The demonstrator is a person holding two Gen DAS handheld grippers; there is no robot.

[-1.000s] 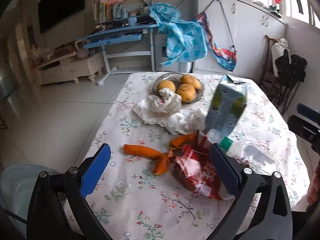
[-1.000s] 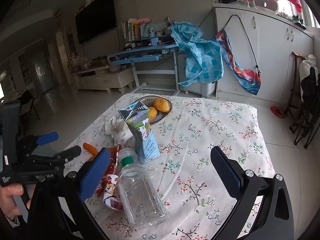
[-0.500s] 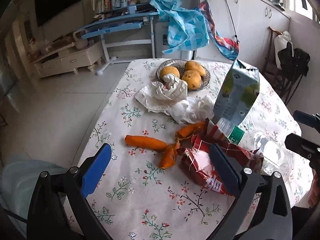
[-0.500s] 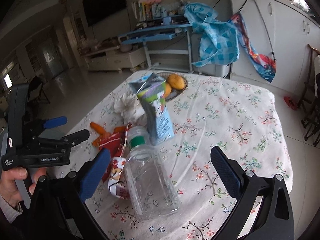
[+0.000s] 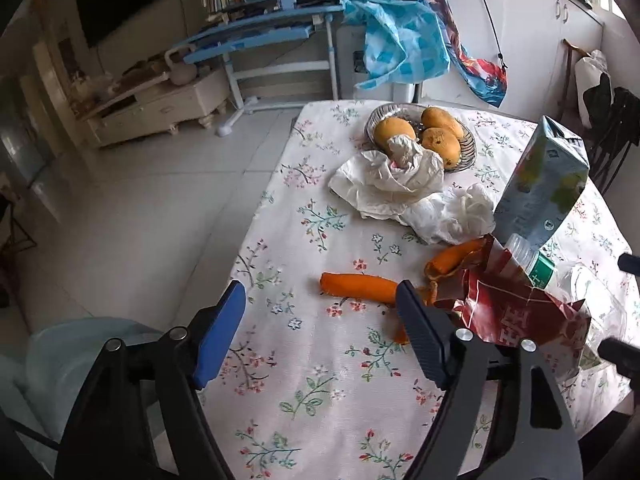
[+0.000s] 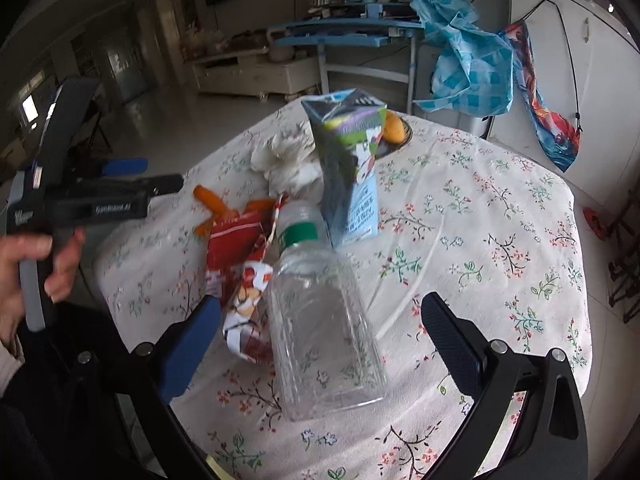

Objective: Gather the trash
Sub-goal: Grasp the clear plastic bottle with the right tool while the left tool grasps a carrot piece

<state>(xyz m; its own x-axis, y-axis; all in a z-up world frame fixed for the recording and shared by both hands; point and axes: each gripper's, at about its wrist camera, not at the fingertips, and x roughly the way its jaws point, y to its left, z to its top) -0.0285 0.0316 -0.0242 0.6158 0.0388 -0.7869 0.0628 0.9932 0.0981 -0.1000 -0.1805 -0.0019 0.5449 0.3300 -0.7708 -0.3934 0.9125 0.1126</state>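
Both my tongs, left [image 5: 320,336] and right [image 6: 324,344], gape wide; the empty bottle [image 6: 324,320] looks light, slick and crushable, so I'd pinch across its middle.

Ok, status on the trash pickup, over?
Both tongs open, empty. Right tongs straddling the fallen bottle. Left tongs near the peel. Wrapper against the bottle.
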